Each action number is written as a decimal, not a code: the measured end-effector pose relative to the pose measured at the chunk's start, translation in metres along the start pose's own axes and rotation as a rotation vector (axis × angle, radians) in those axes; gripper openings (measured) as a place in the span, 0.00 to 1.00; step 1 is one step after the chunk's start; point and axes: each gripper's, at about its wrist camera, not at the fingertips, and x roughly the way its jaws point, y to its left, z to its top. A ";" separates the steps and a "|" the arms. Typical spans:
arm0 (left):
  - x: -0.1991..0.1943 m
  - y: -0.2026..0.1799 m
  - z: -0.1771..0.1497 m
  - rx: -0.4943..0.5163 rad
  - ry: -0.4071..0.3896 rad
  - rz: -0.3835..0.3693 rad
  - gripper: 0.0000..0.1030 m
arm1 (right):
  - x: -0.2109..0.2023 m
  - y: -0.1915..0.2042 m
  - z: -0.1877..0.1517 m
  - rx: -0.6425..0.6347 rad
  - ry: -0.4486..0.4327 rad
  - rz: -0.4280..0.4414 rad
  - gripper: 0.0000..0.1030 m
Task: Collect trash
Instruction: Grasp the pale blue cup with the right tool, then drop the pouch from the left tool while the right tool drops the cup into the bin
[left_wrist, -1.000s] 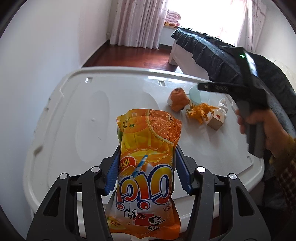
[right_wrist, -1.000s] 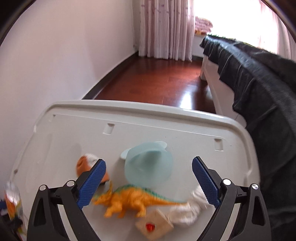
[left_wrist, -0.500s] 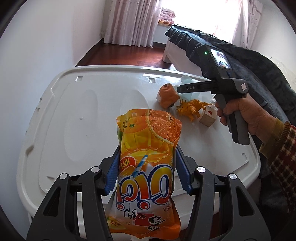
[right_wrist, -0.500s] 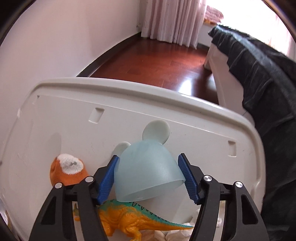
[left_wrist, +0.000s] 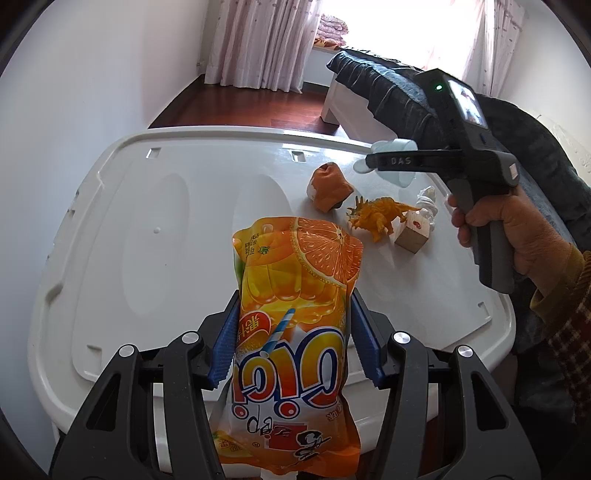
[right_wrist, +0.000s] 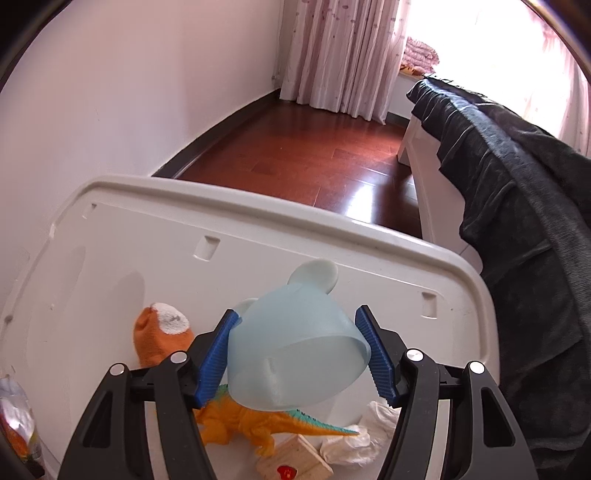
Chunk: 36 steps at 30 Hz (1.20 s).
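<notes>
- The left gripper (left_wrist: 293, 338) is clamped on the orange juice pouch (left_wrist: 295, 325), its blue pads pressing the pouch's two long sides about halfway up. The pouch hangs upside down by its print, clear of the surface; gripping the middle probably keeps the floppy pack from folding over.
- The right gripper (right_wrist: 299, 356) is closed on the pale blue bowl with ears (right_wrist: 295, 343), one pad on each side of its wall. The bowl is tilted, mouth toward the camera, and the left wrist view shows it lifted off the surface, held aloft by the person's hand (left_wrist: 513, 236).
- The white plastic lid (left_wrist: 110, 229) serves as the work surface; its raised rim likely stops small things rolling off.
- The orange stuffed toy (right_wrist: 160, 334) lies on the lid, left of the bowl in the right wrist view.
- The orange toy dinosaur (right_wrist: 255, 417) stands below the lifted bowl, just beside the wooden block.
- The crumpled white tissue (right_wrist: 364, 428) lies touching the block's far side; I judge it the remaining trash, still to be collected.
- The wooden block (right_wrist: 295, 461) with a red mark sits nearest the camera.
- No bin is visible in either view.
</notes>
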 end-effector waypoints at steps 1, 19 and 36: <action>-0.001 0.000 0.000 0.000 -0.001 -0.001 0.52 | -0.005 0.000 -0.001 0.000 -0.005 0.001 0.62; -0.068 -0.009 -0.108 0.038 0.055 0.021 0.53 | -0.188 0.074 -0.174 -0.019 -0.041 0.167 0.62; -0.064 -0.001 -0.207 0.033 0.306 0.141 0.79 | -0.172 0.114 -0.334 0.060 0.248 0.157 0.86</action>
